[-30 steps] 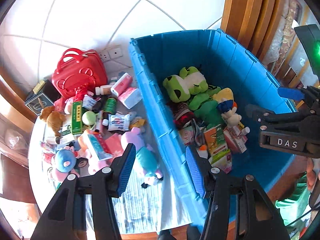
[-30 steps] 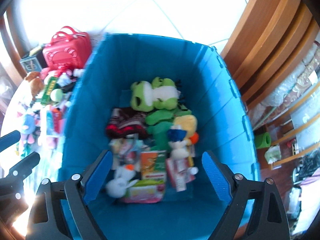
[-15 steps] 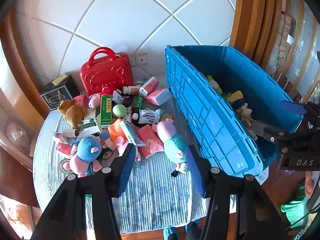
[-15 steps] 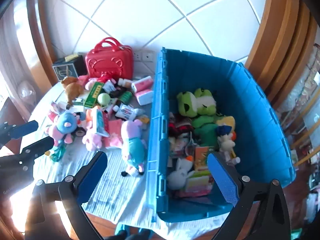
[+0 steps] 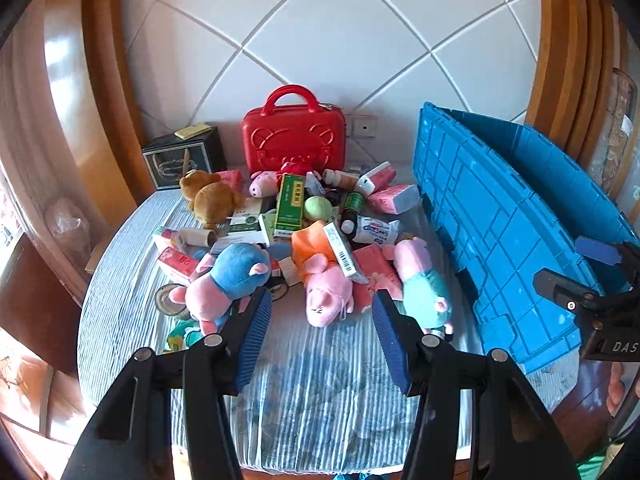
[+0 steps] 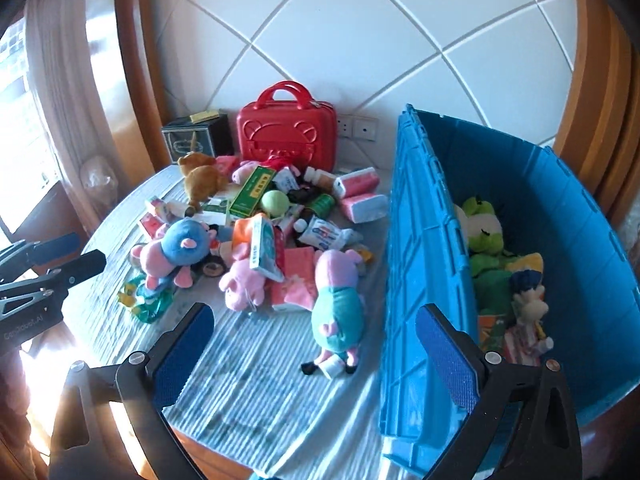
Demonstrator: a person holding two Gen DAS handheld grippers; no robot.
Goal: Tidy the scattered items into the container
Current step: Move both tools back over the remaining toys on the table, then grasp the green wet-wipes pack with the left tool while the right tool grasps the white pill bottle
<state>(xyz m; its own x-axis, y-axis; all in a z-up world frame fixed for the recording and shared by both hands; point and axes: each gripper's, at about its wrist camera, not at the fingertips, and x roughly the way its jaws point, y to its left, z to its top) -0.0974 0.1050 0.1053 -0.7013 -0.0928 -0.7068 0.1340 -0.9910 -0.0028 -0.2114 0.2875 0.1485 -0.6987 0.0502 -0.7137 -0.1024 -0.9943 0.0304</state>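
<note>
Both grippers left the blue bin, plush toys inside.

Both grippers are black frames with silver screws, ribbed blue fingers and white lettering.

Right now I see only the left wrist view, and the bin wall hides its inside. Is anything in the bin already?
Observer: Yes. A frog plush lies in the bin, with more toys nearer the camera.
Operator: Does the right gripper hold anything?
Observer: No. The right gripper is open wide and empty.
Operator: What does it point at?
Observer: The pig plush in teal, which shows between its fingers in the right wrist view.
</note>
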